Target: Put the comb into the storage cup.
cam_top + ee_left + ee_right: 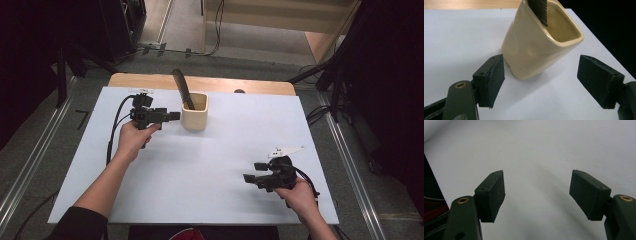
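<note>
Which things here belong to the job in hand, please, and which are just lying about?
In the job:
- cream ceramic cup
- black comb standing in it
- left gripper, open beside the cup

Lying about:
- right gripper, open over bare white tabletop

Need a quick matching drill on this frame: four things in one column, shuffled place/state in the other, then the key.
Things
1. cup
2. comb
3. left claw
4. right claw

Places or states
A. dark, standing in the cup, leaning out over its rim
B. open over bare white table at the near right
C. cream, standing near the far edge of the table
D. open, aimed at the cup from its left, not touching it

Pairs: 1-C, 2-A, 3-D, 4-B
</note>
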Demonstrator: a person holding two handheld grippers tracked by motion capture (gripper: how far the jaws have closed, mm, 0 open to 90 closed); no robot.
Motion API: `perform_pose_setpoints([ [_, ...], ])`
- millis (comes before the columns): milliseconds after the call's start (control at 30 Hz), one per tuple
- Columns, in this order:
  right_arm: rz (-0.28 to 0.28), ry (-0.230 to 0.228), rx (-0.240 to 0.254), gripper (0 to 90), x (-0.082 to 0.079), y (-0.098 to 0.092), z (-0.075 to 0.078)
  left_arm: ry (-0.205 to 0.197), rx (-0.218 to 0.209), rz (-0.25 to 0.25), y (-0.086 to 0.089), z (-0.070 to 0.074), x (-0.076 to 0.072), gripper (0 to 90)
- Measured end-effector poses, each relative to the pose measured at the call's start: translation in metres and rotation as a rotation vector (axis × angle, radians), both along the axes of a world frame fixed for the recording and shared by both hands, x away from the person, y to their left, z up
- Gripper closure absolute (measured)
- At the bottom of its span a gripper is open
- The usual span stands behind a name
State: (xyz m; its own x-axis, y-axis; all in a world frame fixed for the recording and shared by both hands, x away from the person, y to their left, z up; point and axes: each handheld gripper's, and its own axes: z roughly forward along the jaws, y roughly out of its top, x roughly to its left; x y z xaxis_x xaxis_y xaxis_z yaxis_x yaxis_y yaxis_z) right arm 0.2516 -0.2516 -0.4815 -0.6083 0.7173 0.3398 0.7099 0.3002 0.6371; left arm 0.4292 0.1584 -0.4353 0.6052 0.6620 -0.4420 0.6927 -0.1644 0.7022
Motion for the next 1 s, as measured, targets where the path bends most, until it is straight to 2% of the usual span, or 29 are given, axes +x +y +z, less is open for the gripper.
perform_pose_setpoints([
  [133,-0.004,-0.003,0.001,26.7,0.0,0.0,0.0,0.007,-0.014,-0.012,0.001,0.0,-0.007,23.5],
  [433,-0.01,0.001,0.005,26.6,0.0,-0.001,0.0,0.031,0.001,-0.051,-0.002,-0.003,-0.02,23.6],
  [667,-0.014,0.0,0.01,26.7,0.002,-0.002,0.0,0.039,-0.016,-0.069,0.0,-0.003,-0.031,23.6],
  [1000,-0.018,0.002,0.016,26.6,0.003,-0.003,-0.001,0.062,0.002,-0.092,0.002,-0.004,-0.046,23.4],
])
